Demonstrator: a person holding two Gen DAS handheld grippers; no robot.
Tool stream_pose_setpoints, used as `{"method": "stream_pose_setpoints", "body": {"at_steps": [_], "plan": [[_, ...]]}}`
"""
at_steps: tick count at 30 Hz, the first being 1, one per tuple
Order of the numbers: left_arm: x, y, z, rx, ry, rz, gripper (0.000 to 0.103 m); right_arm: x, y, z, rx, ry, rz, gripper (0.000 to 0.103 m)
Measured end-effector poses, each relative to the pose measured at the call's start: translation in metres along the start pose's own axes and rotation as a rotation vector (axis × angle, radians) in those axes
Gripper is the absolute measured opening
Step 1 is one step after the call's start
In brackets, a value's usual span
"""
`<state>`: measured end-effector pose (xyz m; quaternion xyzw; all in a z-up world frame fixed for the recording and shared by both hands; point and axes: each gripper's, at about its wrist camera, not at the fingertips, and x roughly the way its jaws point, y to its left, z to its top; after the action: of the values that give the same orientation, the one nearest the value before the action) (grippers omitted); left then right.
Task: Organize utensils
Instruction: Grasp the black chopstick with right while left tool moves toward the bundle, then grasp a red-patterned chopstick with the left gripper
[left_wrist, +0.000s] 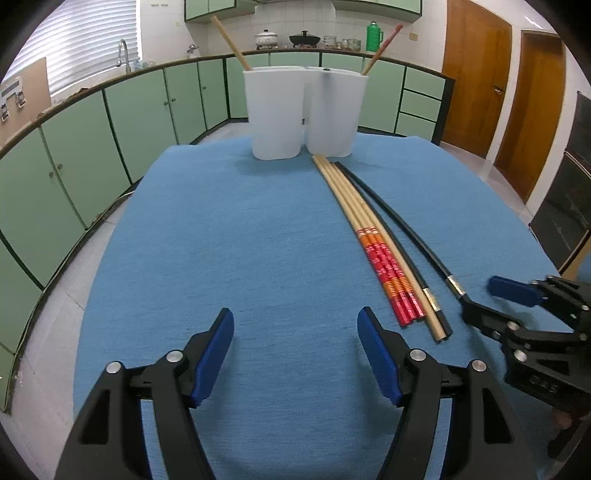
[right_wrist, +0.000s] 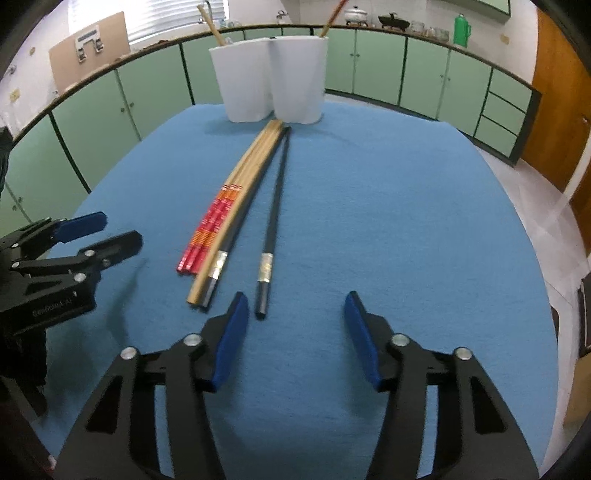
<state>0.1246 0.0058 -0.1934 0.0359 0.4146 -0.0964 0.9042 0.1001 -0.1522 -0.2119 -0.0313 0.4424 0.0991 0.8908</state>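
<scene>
Inside white holder (left_wrist: 303, 110), chopstick (left_wrist: 231, 42) ends hidden.

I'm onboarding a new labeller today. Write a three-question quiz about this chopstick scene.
1. True or false: the white holder already has chopsticks standing in it.
2. Which chopstick lies apart from the bundle on the blue cloth? A) red-patterned B) plain wooden C) black
3. Fill in: neither the left gripper nor the right gripper holds ____.

Key: 1 true; 2 C; 3 anything
</scene>
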Motion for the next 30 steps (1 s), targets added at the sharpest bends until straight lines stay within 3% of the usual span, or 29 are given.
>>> {"method": "stream_pose_setpoints", "body": {"at_steps": [1,3,12,18,24,30], "plan": [[-0.001,-0.002,0.000,0.003,0.001,-0.005,0.068,0.000,0.001,0.001,-0.006,-0.002,0.001,0.034],[-0.001,-0.005,0.000,0.005,0.001,-0.018,0.068,0.003,0.005,0.005,-0.018,-0.004,0.018,0.006],[0.000,-0.030,-0.005,0.024,0.024,-0.086,0.068,0.004,-0.001,0.007,-0.012,-0.008,0.000,0.006],[0.014,-0.036,-0.003,0.031,0.055,-0.032,0.068,0.006,-0.004,0.007,0.004,-0.010,0.006,0.006],[0.016,-0.015,-0.002,-0.040,0.058,0.058,0.068,0.006,-0.007,0.007,0.014,-0.011,0.019,0.006],[0.008,-0.011,-0.004,-0.062,0.048,0.039,0.068,0.006,-0.008,0.007,0.020,-0.011,0.030,0.007]]}}
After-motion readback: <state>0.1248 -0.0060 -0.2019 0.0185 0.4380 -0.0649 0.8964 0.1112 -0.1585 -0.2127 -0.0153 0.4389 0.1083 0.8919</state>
